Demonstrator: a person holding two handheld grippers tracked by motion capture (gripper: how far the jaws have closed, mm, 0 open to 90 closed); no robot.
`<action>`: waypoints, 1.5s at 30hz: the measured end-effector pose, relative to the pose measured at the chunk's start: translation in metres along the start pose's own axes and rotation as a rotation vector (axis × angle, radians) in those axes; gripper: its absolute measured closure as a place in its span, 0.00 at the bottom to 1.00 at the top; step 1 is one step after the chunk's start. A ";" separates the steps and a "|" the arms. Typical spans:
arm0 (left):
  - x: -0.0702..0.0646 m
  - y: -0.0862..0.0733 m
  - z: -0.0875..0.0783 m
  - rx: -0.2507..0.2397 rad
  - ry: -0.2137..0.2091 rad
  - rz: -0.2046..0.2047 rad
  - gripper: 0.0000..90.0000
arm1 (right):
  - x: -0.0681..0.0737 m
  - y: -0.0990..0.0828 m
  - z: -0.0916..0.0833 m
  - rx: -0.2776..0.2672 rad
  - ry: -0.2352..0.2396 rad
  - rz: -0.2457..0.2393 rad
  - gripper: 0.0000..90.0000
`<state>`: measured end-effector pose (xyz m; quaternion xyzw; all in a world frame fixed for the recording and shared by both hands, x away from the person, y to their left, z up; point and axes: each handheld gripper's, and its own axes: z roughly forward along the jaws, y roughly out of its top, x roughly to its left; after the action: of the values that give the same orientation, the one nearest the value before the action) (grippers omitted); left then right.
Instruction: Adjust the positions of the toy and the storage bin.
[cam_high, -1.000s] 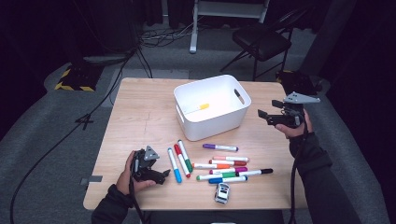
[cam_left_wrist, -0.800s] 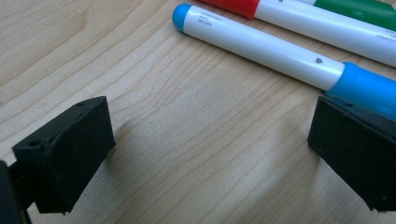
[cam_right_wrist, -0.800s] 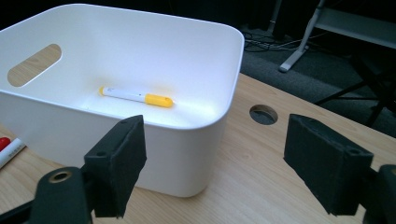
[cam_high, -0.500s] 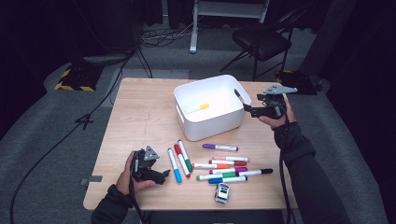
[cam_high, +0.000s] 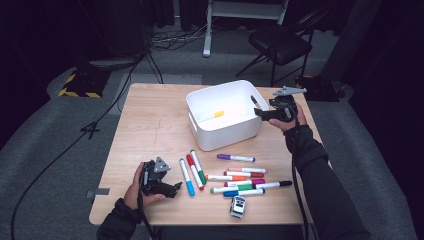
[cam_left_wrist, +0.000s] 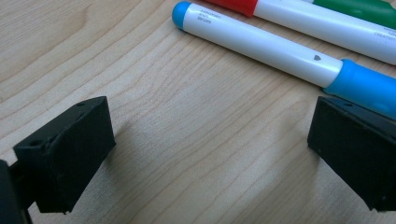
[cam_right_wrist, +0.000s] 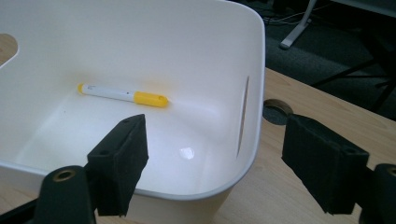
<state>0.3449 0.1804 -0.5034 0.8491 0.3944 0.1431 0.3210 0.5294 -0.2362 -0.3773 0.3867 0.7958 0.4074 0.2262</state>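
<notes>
Looks like marker-sorting: right gripper (cam_high: 258, 113) hovers empty, jaws apart, at the white plastic bin (cam_high: 202, 134) holding a yellow-capped marker (cam_high: 214, 115), while the left gripper (cam_high: 172, 187), also spread, should grab the nearby blue-capped marker (cam_high: 186, 178).

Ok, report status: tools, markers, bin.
Left tool open, low on table beside blue marker. Right tool open, straddling a corner of the white bin. Yellow marker inside the bin. Nothing blocking.
</notes>
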 end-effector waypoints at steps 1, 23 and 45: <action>0.000 0.000 0.000 0.000 0.000 0.000 0.01 | 0.000 0.000 0.000 0.000 0.000 0.000 0.25; 0.000 0.000 0.000 -0.001 0.001 -0.003 0.01 | -0.001 -0.012 -0.017 0.159 -0.047 0.002 0.27; 0.000 0.000 0.000 0.003 -0.001 -0.004 0.01 | 0.001 -0.043 -0.057 0.129 -0.013 -0.028 0.27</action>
<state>0.3445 0.1805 -0.5032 0.8488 0.3961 0.1416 0.3203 0.4716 -0.2782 -0.3804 0.3918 0.8244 0.3494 0.2116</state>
